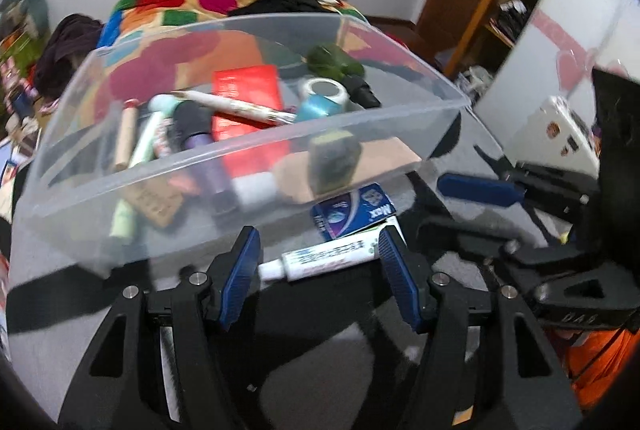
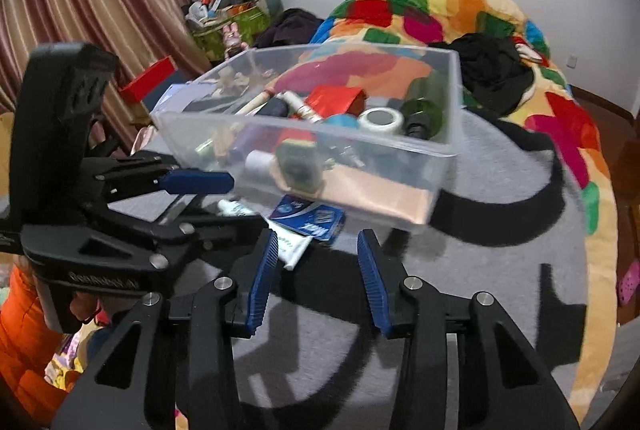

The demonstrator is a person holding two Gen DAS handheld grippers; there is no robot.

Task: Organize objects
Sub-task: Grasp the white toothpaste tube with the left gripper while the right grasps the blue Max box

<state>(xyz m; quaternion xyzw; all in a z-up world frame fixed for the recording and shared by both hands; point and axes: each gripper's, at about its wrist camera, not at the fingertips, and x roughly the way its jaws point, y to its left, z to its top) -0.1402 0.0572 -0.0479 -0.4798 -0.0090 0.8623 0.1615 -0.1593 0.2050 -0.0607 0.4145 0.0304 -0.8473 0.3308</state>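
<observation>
Straddling the white tube (image 1: 332,257), left gripper (image 1: 320,282) gapes unclamped; right gripper (image 2: 316,280) open, empty. Risk: nudging blue packet (image 1: 354,210) or clear bin (image 1: 240,150).

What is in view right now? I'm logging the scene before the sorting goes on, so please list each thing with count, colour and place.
clear bin: one, see-through, on the grey blanket, holding assorted items
red packet: one, red, inside the bin
tape roll: one, white, inside the bin
green bottle: one, dark green, bin's far corner
white tube: one, white, on the blanket before the bin
blue packet: one, blue, beside the tube
patchwork quilt: one, multicoloured, behind the bin
left gripper: fingers open around the tube
right gripper: fingers open, empty
</observation>
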